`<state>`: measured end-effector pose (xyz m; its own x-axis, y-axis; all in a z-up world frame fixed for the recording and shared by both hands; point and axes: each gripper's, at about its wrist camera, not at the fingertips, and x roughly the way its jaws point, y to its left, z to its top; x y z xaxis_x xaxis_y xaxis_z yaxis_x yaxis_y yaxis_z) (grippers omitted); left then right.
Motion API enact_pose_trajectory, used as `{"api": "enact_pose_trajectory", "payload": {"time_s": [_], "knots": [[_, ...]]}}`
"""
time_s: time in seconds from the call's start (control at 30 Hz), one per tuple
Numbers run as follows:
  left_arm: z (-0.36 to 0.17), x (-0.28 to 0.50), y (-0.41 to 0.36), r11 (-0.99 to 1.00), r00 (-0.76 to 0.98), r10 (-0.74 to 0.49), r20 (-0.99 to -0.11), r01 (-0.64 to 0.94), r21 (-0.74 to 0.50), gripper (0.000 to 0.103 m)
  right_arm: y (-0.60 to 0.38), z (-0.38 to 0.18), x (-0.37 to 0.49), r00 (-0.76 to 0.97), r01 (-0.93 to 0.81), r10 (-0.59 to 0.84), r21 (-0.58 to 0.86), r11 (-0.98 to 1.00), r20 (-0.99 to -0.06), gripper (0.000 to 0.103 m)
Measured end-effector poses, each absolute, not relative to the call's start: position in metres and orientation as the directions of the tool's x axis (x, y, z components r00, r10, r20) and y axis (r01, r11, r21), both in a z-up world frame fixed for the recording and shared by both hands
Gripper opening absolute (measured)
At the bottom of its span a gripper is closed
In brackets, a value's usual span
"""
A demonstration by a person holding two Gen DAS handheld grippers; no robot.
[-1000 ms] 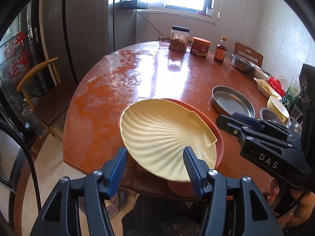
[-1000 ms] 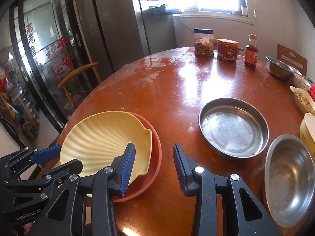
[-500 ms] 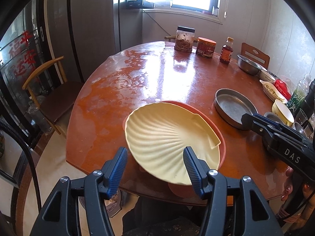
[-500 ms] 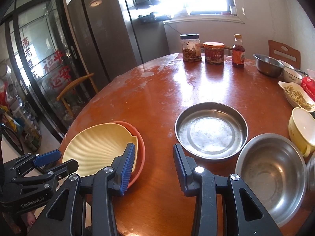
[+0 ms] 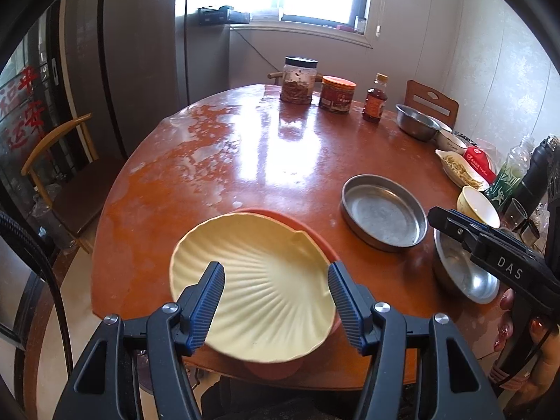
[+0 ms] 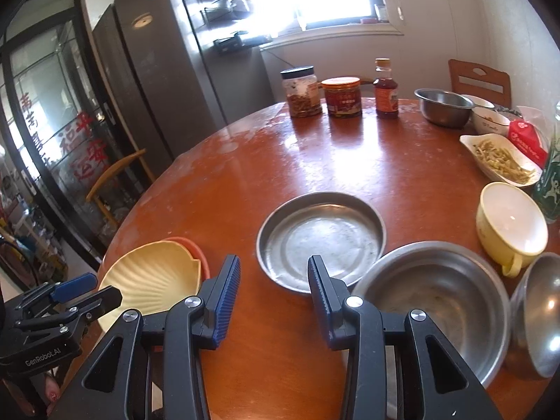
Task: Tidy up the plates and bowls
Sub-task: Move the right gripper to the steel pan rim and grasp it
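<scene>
- Shell-shaped plate [image 5: 259,287]: cream, ribbed, resting inside a red plate [image 5: 316,234] at the near left edge of the round table [image 5: 245,161]; both overhang the table edge slightly on the near side.
- Handling, as a judgement: the shell plate looks like light, stiff plastic or melamine, glossy and so likely slippery; its thin rim at the near edge is the natural place to pinch, one finger above and one below.
- Left gripper [image 5: 276,297]: jaws spread wide, hovering over the near part of the shell plate and holding nothing; whether the fingertips touch the plate cannot be told.
- Flat steel pan [image 6: 321,241]: right of the stacked plates, well apart from them, empty.
- Right gripper [image 6: 274,292]: jaws wide, empty, poised above the table just near of the steel pan.
- Large steel bowl [image 6: 430,297]: near right, just beside the pan; probably light, rigid and slick, best taken by its rim.
- Yellow cup [image 6: 511,224]: right of the pan, handle toward the near side; a further steel bowl [image 6: 540,311] lies tilted at the near right edge.
- Far side: two jars [image 6: 302,92], a sauce bottle [image 6: 385,89], a small steel bowl [image 6: 442,106] and a dish of food [image 6: 500,159].
</scene>
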<state>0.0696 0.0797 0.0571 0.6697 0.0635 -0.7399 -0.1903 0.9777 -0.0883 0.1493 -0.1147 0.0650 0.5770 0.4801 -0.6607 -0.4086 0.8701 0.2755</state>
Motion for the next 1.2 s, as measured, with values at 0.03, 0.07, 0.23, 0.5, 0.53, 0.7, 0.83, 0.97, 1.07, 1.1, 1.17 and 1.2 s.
{"api": "enact_pose_trajectory", "payload": {"time_s": [0.03, 0.07, 0.23, 0.5, 0.53, 0.7, 0.83, 0.97, 1.07, 1.1, 1.17, 1.2], "knots": [[0.06, 0.073, 0.077, 0.979, 0.671, 0.06, -0.739, -0.185, -0.089, 0.061, -0.117, 0.067, 0.152, 0.578, -0.404, 0.475, 0.273, 0.873, -0.663, 0.041], [0.062, 0.076, 0.074, 0.98, 0.674, 0.053, -0.737, -0.177, -0.091, 0.061, -0.121, 0.07, 0.155, 0.582, -0.399, 0.469, 0.27, 0.876, -0.664, 0.041], [0.074, 0.095, 0.062, 0.985, 0.68, 0.022, -0.733, -0.142, -0.102, 0.062, -0.132, 0.086, 0.167, 0.6, -0.381, 0.439, 0.244, 0.892, -0.669, 0.041], [0.08, 0.127, 0.049, 0.988, 0.663, -0.022, -0.749, -0.102, -0.12, 0.062, -0.141, 0.105, 0.198, 0.622, -0.357, 0.38, 0.184, 0.916, -0.685, 0.041], [0.079, 0.132, 0.047, 0.988, 0.656, -0.026, -0.754, -0.098, -0.12, 0.062, -0.141, 0.106, 0.202, 0.621, -0.355, 0.373, 0.177, 0.918, -0.69, 0.041], [0.074, 0.149, 0.045, 0.987, 0.632, -0.04, -0.774, -0.096, -0.129, 0.062, -0.139, 0.107, 0.223, 0.605, -0.364, 0.358, 0.153, 0.919, -0.711, 0.041], [0.067, 0.163, 0.04, 0.986, 0.611, -0.054, -0.79, -0.09, -0.138, 0.062, -0.131, 0.099, 0.236, 0.587, -0.37, 0.338, 0.127, 0.92, -0.736, 0.041], [0.055, 0.176, 0.034, 0.986, 0.578, -0.078, -0.813, -0.078, -0.15, 0.062, -0.127, 0.081, 0.25, 0.547, -0.372, 0.334, 0.135, 0.918, -0.768, 0.041], [0.045, 0.184, 0.029, 0.985, 0.55, -0.089, -0.831, -0.074, -0.154, 0.062, -0.126, 0.066, 0.259, 0.525, -0.362, 0.309, 0.121, 0.924, -0.793, 0.04], [0.042, 0.186, 0.028, 0.985, 0.544, -0.096, -0.834, -0.071, -0.16, 0.062, -0.126, 0.062, 0.262, 0.517, -0.36, 0.308, 0.124, 0.925, -0.798, 0.039], [0.036, 0.192, 0.025, 0.984, 0.525, -0.104, -0.845, -0.072, -0.165, 0.062, -0.125, 0.052, 0.266, 0.497, -0.353, 0.295, 0.12, 0.928, -0.816, 0.039], [0.032, 0.194, 0.024, 0.983, 0.518, -0.107, -0.849, -0.073, -0.168, 0.062, -0.126, 0.047, 0.269, 0.485, -0.35, 0.286, 0.117, 0.929, -0.826, 0.038]]}}
